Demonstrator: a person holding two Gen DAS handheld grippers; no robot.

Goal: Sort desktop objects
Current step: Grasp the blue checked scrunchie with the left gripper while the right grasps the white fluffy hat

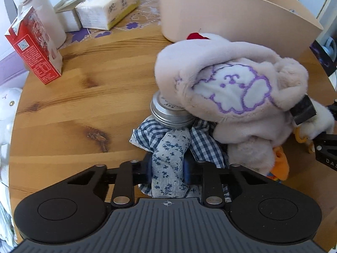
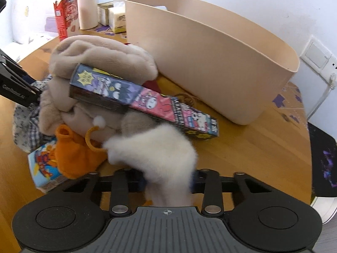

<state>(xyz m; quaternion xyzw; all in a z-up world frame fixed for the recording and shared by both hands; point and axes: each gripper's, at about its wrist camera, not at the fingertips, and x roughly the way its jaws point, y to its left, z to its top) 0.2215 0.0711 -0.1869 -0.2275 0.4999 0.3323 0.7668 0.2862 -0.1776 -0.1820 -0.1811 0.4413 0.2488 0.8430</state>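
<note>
Left wrist view sits low and close, facing the pile (image 1: 210, 109) across the worktop (image 1: 73, 105) toward the bin (image 1: 231, 14). Right wrist view is just as close, facing the pile (image 2: 101, 84) from the opposite flank. Both share pile, bin (image 2: 210, 67) and carton (image 2: 63, 19).

From my remote station: the wooden table (image 1: 69, 105) shows knotted, satin-varnished grain. A thin cotton floral cloth (image 1: 168, 164) and checked fabric (image 1: 202, 145) look crinkled and matt beside a brushed metal tin (image 1: 168, 116) with a dull sheen. The plush blanket (image 1: 227, 80) is fluffy, its motif stitched in purple thread. Far off, the beige bin (image 2: 210, 59) reads as smooth matt plastic. The printed cardboard box (image 2: 143, 103) is glossy; the red carton (image 1: 33, 48) is coated paper.
</note>
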